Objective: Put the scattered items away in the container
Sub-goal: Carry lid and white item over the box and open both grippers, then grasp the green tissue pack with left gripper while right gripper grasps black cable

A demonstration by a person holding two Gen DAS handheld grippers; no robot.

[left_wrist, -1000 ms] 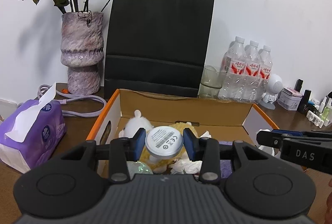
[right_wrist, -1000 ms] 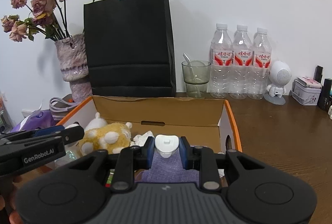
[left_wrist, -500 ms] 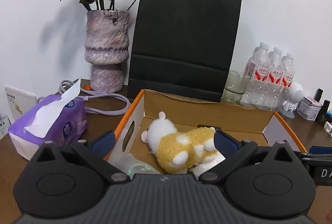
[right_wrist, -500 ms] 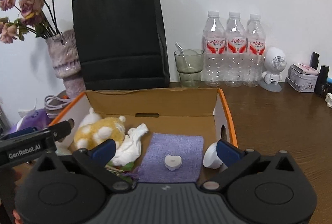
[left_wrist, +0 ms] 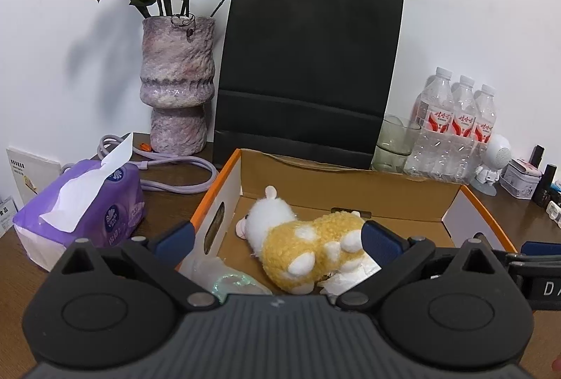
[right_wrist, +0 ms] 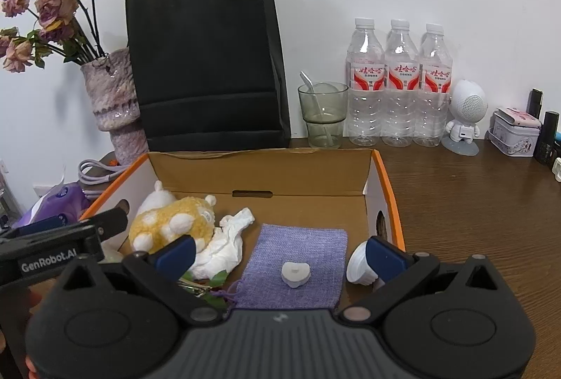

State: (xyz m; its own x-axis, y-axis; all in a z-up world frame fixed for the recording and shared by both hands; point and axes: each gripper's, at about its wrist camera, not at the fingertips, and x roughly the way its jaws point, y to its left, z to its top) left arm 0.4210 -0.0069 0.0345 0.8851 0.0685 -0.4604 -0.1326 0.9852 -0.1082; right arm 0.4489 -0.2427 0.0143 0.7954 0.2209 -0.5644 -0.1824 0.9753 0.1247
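Both drops look done. Left gripper (left_wrist: 277,240) and right gripper (right_wrist: 278,254): jaws spread wide, empty, over the orange-edged cardboard box (right_wrist: 384,184). Small white heart-shaped piece (right_wrist: 295,273) lies on the purple woven pouch (right_wrist: 301,249) inside. Next, probably: withdraw, scan the brown wooden desk (right_wrist: 473,203) for strays.

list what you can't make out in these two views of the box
- Left wrist view: the near floor of the box is hidden by the left gripper body; its jaws stand wide open.
- Left wrist view: a clear shiny thing by the plush toy is half covered, so I cannot name it.
- Right wrist view: the white ribbed piece is partly behind the right gripper.
- Right wrist view: the tissue pack is mostly blocked by the other gripper.
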